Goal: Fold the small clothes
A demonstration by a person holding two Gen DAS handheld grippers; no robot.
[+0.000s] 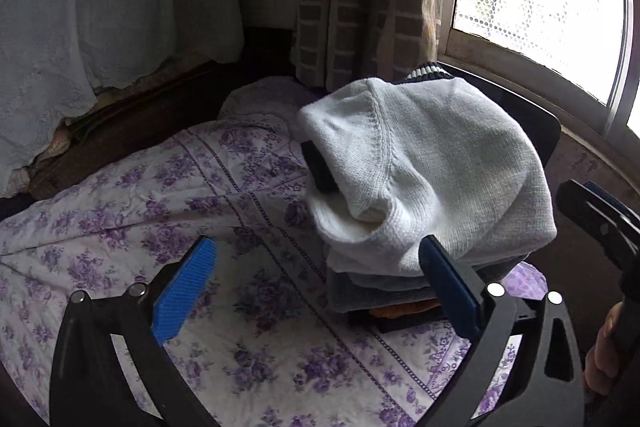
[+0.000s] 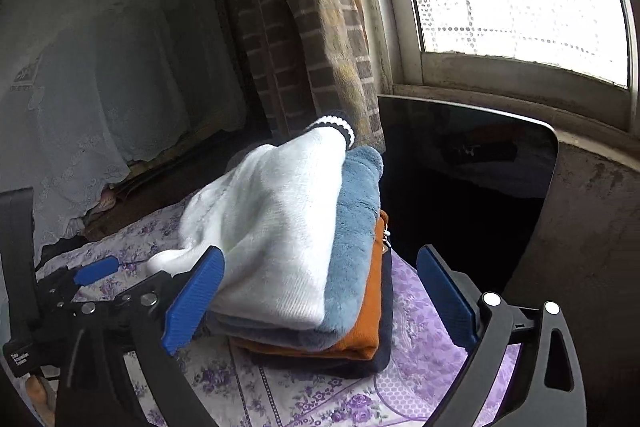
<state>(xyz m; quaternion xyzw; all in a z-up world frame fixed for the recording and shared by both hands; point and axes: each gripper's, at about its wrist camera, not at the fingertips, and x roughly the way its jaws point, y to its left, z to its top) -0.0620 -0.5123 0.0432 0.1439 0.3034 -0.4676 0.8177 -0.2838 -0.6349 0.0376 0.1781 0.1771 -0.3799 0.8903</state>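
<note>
My left gripper point(image 1: 320, 287) stands wide open with nothing between its 2 blue pads point(image 1: 186, 291); only the floral bedspread point(image 1: 120, 211) lies under the gap. The stack of folded clothes point(image 1: 420, 227) sits ahead of my right-hand pad on that gripper, its near corner just behind that pad's tip. A white knit sweater point(image 1: 432, 163) lies on top, loosely folded.

My right gripper point(image 2: 322, 301) is also spread wide, holding nothing. From its camera the stack fills the gap between my fingers point(image 2: 448, 301) and lies just beyond them: the white sweater point(image 2: 272, 235) on top, a blue fleece point(image 2: 356, 227) under it, an orange garment point(image 2: 372, 311) below that, and a dark navy one point(image 2: 376, 359) at the bottom. My left-hand pad there overlaps the sweater's near edge in the view; whether it touches I cannot tell. Beyond the right-hand finger stands a dark glossy panel point(image 2: 480, 207). My left gripper point(image 2: 96, 277) shows at the far left.
</note>
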